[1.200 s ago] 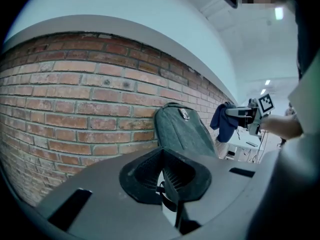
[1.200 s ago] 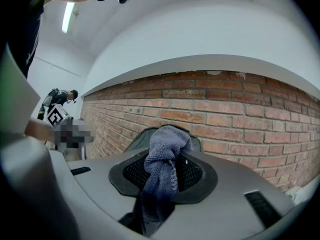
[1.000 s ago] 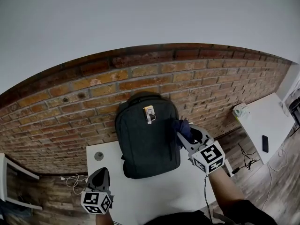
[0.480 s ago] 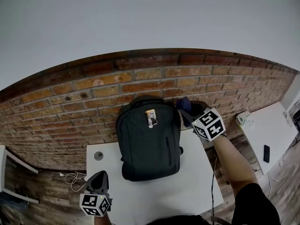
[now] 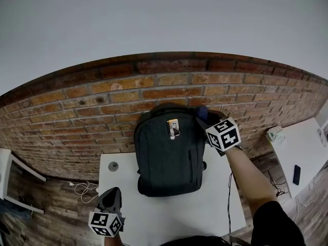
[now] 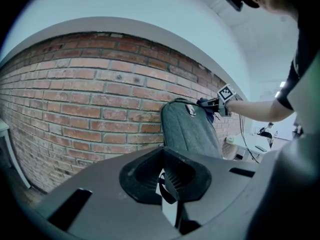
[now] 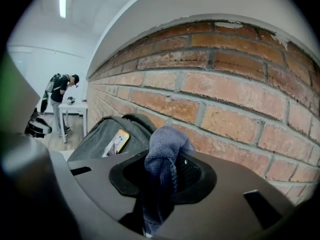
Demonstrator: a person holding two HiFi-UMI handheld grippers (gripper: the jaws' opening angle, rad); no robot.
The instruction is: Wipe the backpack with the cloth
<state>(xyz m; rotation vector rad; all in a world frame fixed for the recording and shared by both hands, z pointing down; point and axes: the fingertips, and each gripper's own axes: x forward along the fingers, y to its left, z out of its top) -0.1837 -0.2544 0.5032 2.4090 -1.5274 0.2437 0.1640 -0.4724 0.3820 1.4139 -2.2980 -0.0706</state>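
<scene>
Our right claw [image 5: 204, 118], clamped on the blue cloth [image 5: 202, 111], has climbed from the side of the dark backpack [image 5: 166, 158], which leans against the brick wall [image 5: 102, 106], to its top right corner, while our left claw [image 5: 113, 195] stays pinched together and empty over the white tabletop [image 5: 205, 209].

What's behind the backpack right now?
A brick wall rises directly behind the backpack. Whether they touch is hidden by the bag itself. The right claw, gripping the cloth, is at its top corner.

Backpack [image 5: 169, 152] filling rear middle of the desk [image 5: 169, 217] against the brick wall [image 5: 92, 106], front half and left side open
</scene>
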